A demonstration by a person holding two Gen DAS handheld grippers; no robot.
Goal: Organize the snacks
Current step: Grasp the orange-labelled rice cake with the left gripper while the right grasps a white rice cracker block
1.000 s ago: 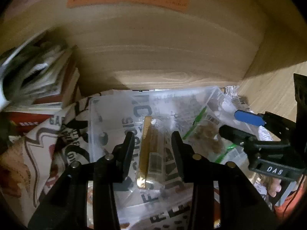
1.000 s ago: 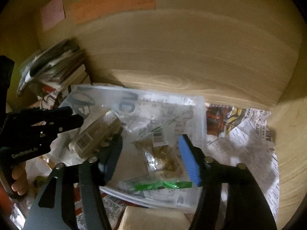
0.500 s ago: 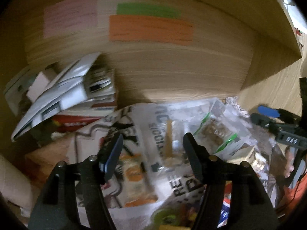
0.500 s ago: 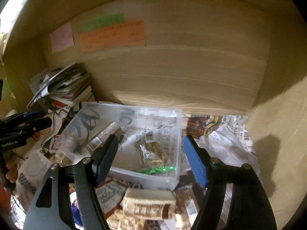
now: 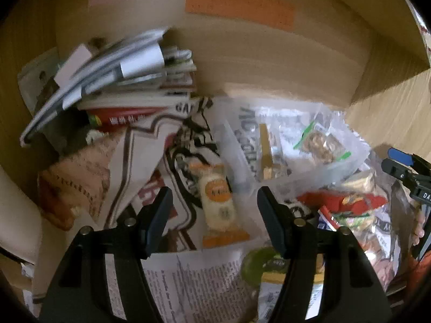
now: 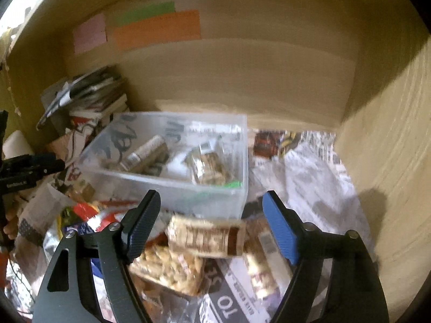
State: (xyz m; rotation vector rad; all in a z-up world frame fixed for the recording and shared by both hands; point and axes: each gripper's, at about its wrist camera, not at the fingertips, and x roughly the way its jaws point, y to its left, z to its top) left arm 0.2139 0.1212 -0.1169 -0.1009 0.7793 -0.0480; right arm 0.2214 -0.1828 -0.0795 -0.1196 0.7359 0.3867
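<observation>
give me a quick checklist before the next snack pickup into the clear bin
1. Left tool empty, jaws apart: ok.
2. Right tool empty: ok; its jaws have just been opening, nothing pressed between them.
3. Clear bin upright with room inside: ok.
4. Orange-label snack lies loose on the newspaper ahead of the left tool: ok.
5. Brown wrapped bar ahead of the right tool rests on other packets: ok, though it may shift.
6. Exact edges of the packets: cannot tell, picture blurred.
</observation>
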